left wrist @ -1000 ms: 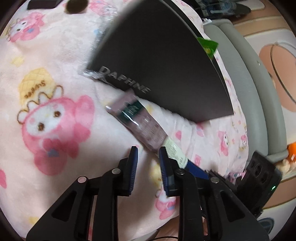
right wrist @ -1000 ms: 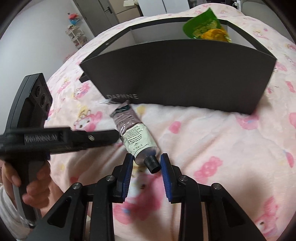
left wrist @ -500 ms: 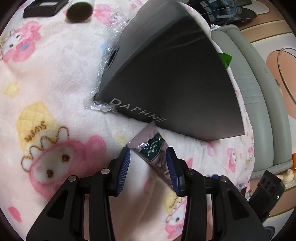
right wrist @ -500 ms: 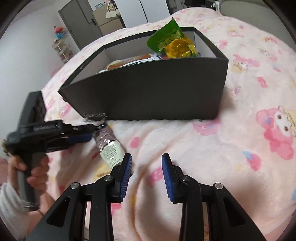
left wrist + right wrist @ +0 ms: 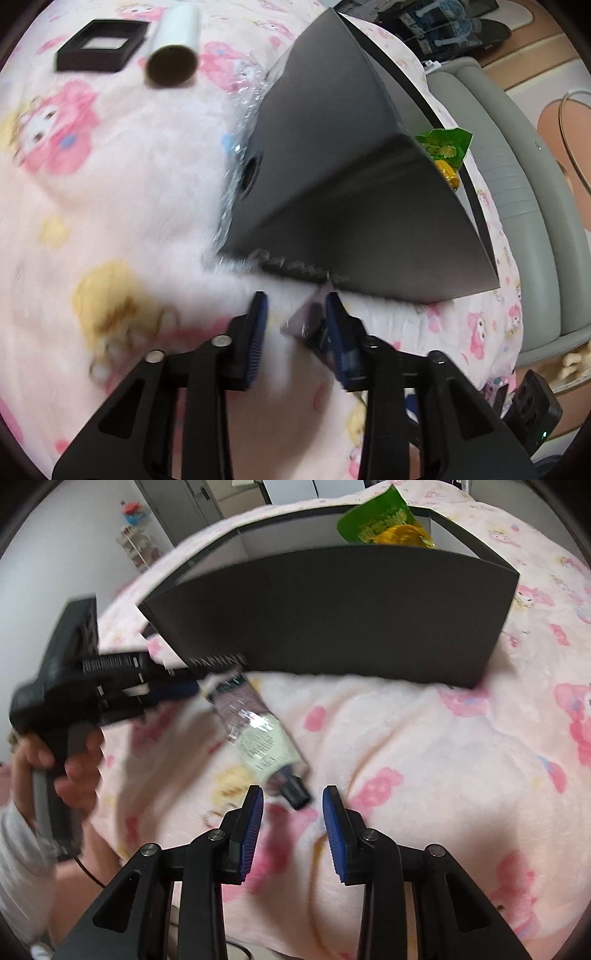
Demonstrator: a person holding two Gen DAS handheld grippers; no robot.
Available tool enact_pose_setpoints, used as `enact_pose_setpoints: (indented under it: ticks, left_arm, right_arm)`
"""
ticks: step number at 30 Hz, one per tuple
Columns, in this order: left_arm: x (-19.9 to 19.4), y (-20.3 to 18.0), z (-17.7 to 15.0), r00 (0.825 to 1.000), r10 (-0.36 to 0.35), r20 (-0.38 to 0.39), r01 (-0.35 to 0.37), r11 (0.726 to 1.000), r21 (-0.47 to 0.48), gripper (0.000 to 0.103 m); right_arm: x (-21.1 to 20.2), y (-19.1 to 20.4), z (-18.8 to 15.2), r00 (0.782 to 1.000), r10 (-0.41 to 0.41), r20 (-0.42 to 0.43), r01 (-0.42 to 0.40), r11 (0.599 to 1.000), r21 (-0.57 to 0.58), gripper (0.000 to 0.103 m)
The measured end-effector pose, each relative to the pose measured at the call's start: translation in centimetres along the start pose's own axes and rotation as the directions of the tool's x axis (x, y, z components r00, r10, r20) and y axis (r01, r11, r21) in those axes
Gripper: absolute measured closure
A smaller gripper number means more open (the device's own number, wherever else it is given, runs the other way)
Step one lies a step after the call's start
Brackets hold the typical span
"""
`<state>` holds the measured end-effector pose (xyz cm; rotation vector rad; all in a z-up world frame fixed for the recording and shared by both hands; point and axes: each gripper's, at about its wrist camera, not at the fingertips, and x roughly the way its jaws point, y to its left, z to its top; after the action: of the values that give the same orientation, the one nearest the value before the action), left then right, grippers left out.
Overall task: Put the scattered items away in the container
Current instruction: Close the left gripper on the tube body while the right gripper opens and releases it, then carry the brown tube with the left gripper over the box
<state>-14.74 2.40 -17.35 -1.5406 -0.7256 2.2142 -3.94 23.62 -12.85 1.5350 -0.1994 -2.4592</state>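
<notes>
— Lying on the pink blanket [image 5: 406,760], just in front of the black box [image 5: 332,613], a hand-cream tube [image 5: 258,738] is seen. How is its long axis set?

— It is laid on a slant: the crimped tail is pointed up-left towards the box's lower corner, the black cap [image 5: 297,794] down-right towards the right claw [image 5: 293,814].

— Which claw is nearer?

— Each end is met by one. The crimped tail is bracketed by the left claw [image 5: 294,319], whose fingers are held apart; the tail is seen against one pad, but through the blur it cannot be told whether it is pinched. The right claw is kept wide, nothing held, with the cap just ahead of its fingers and slightly left of centre.

— What is in the way?

— The box wall is stood almost against the tail, so little room is left behind the left claw; a lift over the rim would be needed. A green snack packet [image 5: 384,524] is already seen inside. Crinkled clear film [image 5: 243,110] is tucked at the box's side. Well apart on the blanket, a white cylinder [image 5: 175,48] and a small black square frame [image 5: 101,46] are left lying.
</notes>
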Motion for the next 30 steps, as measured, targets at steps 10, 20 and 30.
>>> enact_pose_setpoints:
  ticks: [10,20,30]
  left_arm:
    - [0.2,-2.4,-2.9,0.997,0.024,-0.074,-0.016,0.994,0.104,0.074]
    - [0.4,-1.7,-3.5,0.997,0.015,-0.077,-0.008,0.996,0.093,0.069]
    - [0.8,-2.1,-4.4,0.994,-0.003,-0.113,0.011,0.998,0.065,0.067]
  right_arm:
    - [-1.5,-2.4,0.4,0.992,-0.090,0.091,0.084,0.994,0.075,0.083]
    - [-2.0,-3.7,-0.5,0.993,0.096,0.068,-0.105,0.982,0.155,0.080]
    - [0.1,-3.2,-0.9,0.995,0.098,0.018,-0.100,0.976,0.191,0.067]
